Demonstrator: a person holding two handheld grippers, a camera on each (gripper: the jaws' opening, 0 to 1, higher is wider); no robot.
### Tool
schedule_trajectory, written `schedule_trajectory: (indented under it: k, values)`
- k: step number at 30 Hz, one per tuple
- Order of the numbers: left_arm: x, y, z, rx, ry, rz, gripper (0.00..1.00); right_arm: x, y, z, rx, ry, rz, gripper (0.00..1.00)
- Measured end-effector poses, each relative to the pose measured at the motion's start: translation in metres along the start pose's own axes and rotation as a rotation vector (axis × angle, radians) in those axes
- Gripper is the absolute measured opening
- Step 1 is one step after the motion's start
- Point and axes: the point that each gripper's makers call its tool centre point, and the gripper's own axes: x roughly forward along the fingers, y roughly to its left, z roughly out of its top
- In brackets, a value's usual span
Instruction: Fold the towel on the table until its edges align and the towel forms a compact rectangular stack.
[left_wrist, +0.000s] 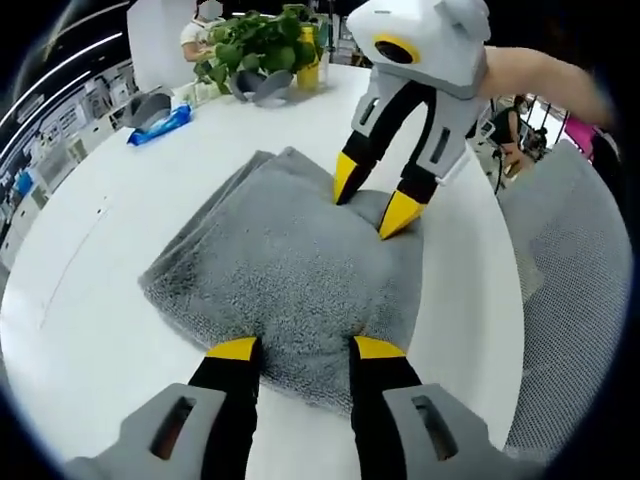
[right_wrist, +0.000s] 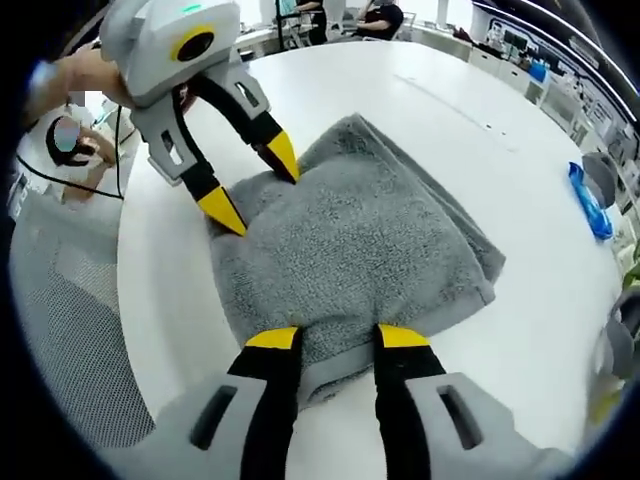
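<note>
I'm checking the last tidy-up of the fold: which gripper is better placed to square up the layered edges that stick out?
Probably the left gripper. The stepped layers of the grey towel lie on its left, with open table beside them. The right gripper sits at the opposite edge, so it would have to reach across.

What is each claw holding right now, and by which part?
Nothing is gripped. Both the left claw and right claw are open, tips resting on opposite edges of the folded towel.
</note>
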Motion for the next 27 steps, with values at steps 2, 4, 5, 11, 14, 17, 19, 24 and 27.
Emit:
schedule_trajectory:
  k: [2,4,5,11,14,17,19,24,27]
  values:
    - [0.002,0.006,0.002,-0.001,0.005,0.006,0.36,0.002,-0.006,0.003,-0.007,0.020,-0.009,0.27]
    - [0.003,0.012,0.003,-0.004,0.004,0.009,0.36,0.004,-0.012,0.006,-0.007,0.025,-0.017,0.27]
    - [0.003,0.015,0.004,-0.004,0.003,0.011,0.36,0.004,-0.016,0.007,-0.005,0.027,-0.018,0.27]
    - [0.006,0.025,0.008,-0.004,0.024,0.013,0.36,0.005,-0.024,0.010,-0.002,0.022,-0.024,0.27]
    - [0.006,0.026,0.007,-0.006,0.030,0.014,0.36,0.005,-0.025,0.011,-0.001,0.016,-0.031,0.27]
    - [0.006,0.027,0.007,-0.013,0.034,0.013,0.36,0.006,-0.026,0.012,0.006,0.014,-0.042,0.27]
    - [0.007,0.028,0.008,-0.012,0.050,0.013,0.36,0.006,-0.026,0.012,0.009,0.014,-0.047,0.27]
    - [0.006,0.027,0.007,-0.006,0.058,0.018,0.36,0.006,-0.025,0.012,0.001,0.030,-0.063,0.27]
    - [0.004,0.027,0.006,-0.019,0.017,0.012,0.36,0.006,-0.025,0.011,0.001,0.014,-0.072,0.27]
